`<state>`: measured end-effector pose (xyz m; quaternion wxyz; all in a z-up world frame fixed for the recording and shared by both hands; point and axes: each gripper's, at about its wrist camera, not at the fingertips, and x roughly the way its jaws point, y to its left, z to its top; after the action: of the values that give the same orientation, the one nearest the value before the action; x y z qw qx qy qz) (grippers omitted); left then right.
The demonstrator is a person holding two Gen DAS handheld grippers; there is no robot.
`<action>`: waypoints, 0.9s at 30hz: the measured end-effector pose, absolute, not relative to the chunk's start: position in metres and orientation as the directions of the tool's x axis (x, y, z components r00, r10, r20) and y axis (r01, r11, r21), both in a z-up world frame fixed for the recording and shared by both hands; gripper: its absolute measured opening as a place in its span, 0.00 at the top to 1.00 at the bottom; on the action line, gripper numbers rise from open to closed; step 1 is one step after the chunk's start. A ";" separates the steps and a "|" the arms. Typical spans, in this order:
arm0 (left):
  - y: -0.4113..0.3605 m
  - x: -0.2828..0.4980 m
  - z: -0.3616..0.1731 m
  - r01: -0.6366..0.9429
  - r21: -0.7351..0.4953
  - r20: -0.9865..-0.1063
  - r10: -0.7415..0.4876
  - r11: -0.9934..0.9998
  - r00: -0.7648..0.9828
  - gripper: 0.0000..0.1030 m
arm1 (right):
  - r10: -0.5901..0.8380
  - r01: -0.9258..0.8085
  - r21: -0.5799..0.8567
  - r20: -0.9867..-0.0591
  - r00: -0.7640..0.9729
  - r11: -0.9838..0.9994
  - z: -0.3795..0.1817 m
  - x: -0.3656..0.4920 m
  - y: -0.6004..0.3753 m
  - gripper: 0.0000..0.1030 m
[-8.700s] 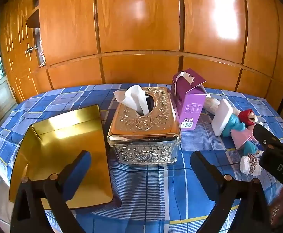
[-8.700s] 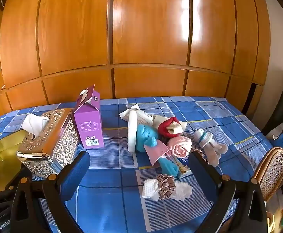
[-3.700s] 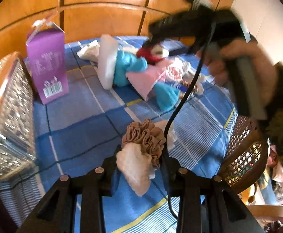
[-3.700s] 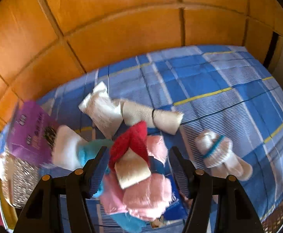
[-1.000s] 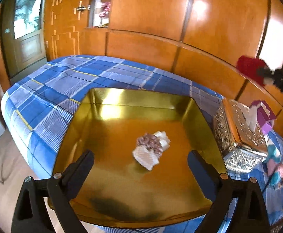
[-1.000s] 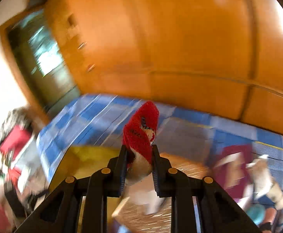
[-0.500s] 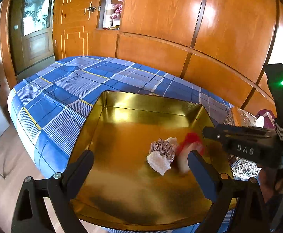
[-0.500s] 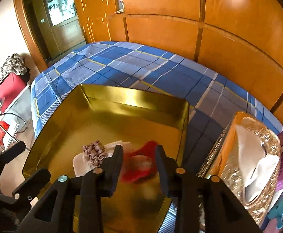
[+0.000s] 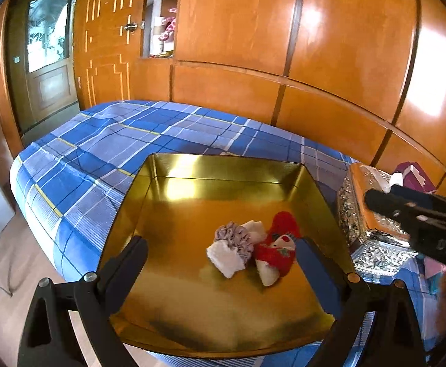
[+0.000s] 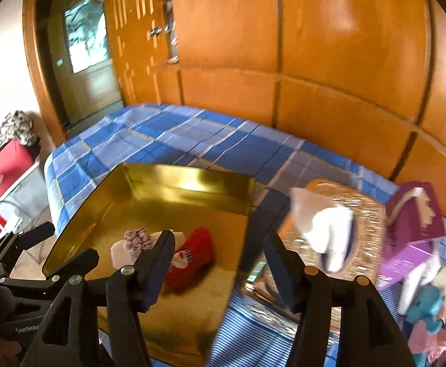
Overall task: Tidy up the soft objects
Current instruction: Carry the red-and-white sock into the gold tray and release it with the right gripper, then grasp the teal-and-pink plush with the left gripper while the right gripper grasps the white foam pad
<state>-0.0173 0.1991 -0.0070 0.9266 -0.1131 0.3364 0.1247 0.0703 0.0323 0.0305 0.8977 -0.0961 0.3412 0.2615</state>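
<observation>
Left wrist view: my left claw [image 9: 219, 263] hangs wide open and empty over the gold tray [image 9: 223, 165], where 2 soft items lie touching: the frilled white sock [image 9: 232, 247] and the red sock [image 9: 279, 244].

Right wrist view, blurred: my right claw [image 10: 219, 260] has just been opening, jaws about halfway apart with nothing between them, the red sock down in the tray. Several soft pieces [image 10: 427, 312] wait beyond the purple carton [image 10: 412, 223], so I judge plenty is left.
</observation>
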 end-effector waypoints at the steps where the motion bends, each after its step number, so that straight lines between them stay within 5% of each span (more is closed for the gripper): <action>1: 0.197 -0.018 -0.006 -0.301 -0.122 -0.648 0.153 0.946 0.746 0.05 | 0.399 -0.524 0.002 -0.650 0.647 0.852 0.034 0.068 0.026 0.41; 10: 0.173 -0.020 -0.002 -0.235 -0.101 -0.640 0.118 0.967 0.759 0.05 | 0.314 -0.387 -0.009 -0.565 0.763 0.922 0.055 0.054 -0.034 0.41; 27: 0.130 -0.029 0.008 -0.094 -0.061 -0.621 0.036 0.994 0.783 0.05 | 0.090 -0.077 0.046 -0.568 0.818 0.996 0.051 0.066 -0.180 0.37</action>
<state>-0.0291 0.1297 0.0075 0.9431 -0.0445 0.3276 0.0343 0.0661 -0.1803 0.0514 0.9533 0.0105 0.2986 0.0439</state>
